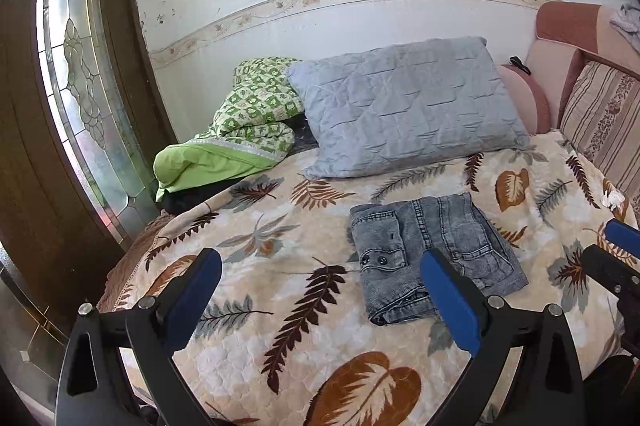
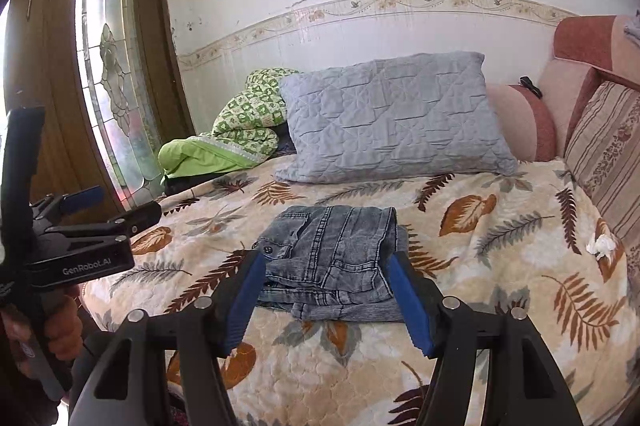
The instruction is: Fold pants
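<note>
Grey denim pants point(image 1: 432, 250) lie folded into a compact stack on the leaf-patterned bedspread point(image 1: 280, 306); they also show in the right wrist view point(image 2: 332, 258). My left gripper point(image 1: 320, 278) is open and empty, held above the bed just in front and left of the pants. My right gripper point(image 2: 324, 274) is open and empty, its blue-padded fingers either side of the pants' near edge, above it. The right gripper also shows at the right edge of the left wrist view point(image 1: 616, 250). The left gripper shows at the left of the right wrist view point(image 2: 96, 205).
A grey quilted pillow point(image 1: 404, 105) lies behind the pants. A green blanket point(image 1: 240, 133) is bunched at the back left. A striped cushion point(image 1: 604, 117) and pink headboard point(image 1: 560, 25) stand to the right. A wooden door with glass point(image 1: 80, 85) is on the left. A white tissue point(image 2: 600, 246) lies at the right.
</note>
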A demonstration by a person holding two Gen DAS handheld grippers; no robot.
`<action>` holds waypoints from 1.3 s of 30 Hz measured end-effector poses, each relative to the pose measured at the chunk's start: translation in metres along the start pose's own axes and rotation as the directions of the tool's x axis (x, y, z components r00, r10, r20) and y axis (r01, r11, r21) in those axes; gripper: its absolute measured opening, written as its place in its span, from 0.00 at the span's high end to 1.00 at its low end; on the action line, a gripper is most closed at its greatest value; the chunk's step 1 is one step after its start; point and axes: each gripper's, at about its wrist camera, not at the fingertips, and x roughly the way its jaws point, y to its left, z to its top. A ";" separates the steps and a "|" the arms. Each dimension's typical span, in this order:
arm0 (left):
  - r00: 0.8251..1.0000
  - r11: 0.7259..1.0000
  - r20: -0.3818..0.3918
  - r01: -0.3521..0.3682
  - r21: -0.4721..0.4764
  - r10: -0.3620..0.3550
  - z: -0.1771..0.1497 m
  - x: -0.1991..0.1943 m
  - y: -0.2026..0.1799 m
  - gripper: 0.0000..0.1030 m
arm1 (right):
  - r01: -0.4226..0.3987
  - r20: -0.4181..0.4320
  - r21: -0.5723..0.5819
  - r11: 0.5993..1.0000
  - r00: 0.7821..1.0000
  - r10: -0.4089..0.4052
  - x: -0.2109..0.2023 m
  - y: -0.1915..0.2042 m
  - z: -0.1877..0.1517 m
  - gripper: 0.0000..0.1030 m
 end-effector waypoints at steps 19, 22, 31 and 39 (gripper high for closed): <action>0.997 0.999 -0.075 -0.008 -0.031 0.006 -0.009 0.021 0.007 0.03 | -0.048 -0.024 0.007 0.999 0.999 0.048 0.010 0.013 -0.005 0.35; 0.995 0.999 -0.096 -0.008 -0.037 0.004 -0.009 0.026 0.010 0.03 | -0.049 -0.034 0.004 0.999 0.998 0.049 0.013 0.015 -0.006 0.35; 0.994 0.998 -0.105 -0.026 -0.057 0.020 -0.009 0.031 0.018 0.03 | -0.054 -0.049 0.002 0.999 0.997 0.054 0.019 0.017 -0.008 0.35; 0.995 0.996 -0.090 -0.045 -0.074 0.039 -0.005 0.028 0.027 0.03 | -0.053 -0.055 -0.007 0.999 0.997 0.053 0.022 0.019 -0.008 0.35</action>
